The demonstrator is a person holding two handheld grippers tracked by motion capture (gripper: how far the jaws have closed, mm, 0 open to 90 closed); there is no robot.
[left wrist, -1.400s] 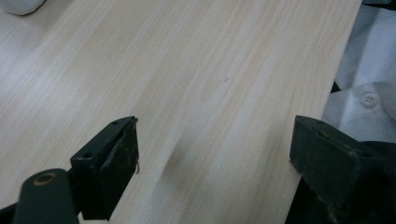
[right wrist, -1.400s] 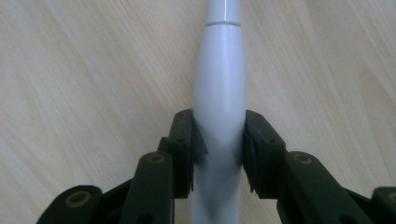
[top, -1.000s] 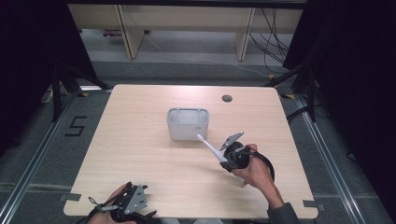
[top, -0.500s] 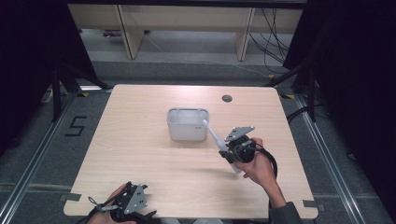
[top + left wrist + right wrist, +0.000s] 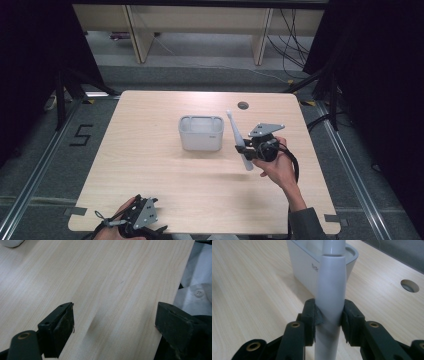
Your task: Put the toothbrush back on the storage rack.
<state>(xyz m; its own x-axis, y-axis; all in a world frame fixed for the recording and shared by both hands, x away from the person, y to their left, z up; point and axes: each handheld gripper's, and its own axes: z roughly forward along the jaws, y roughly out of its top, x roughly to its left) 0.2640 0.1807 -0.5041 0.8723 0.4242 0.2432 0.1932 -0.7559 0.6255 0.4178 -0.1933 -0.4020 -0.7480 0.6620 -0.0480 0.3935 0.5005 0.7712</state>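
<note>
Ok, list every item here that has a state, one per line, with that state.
Right tool: shut on the toothbrush.
Toothbrush: held off the table, tilted, head up, beside the holder.
Holder: upright on the table, nothing seen standing in it.
Left tool: open, holding nothing, at the table's near edge.
Table: hole near its far edge.

A: left gripper [image 5: 134, 220]?
B: low at the near tabletop [image 5: 150, 170] edge, hand wrapped round it; jaws spread wide, nothing between them

A: right gripper [image 5: 248, 149]?
B: held up over the right side, forearm coming in from the bottom; jaws clamped on a white handle [image 5: 331, 290]; handle nearly upright, tilted slightly
</note>
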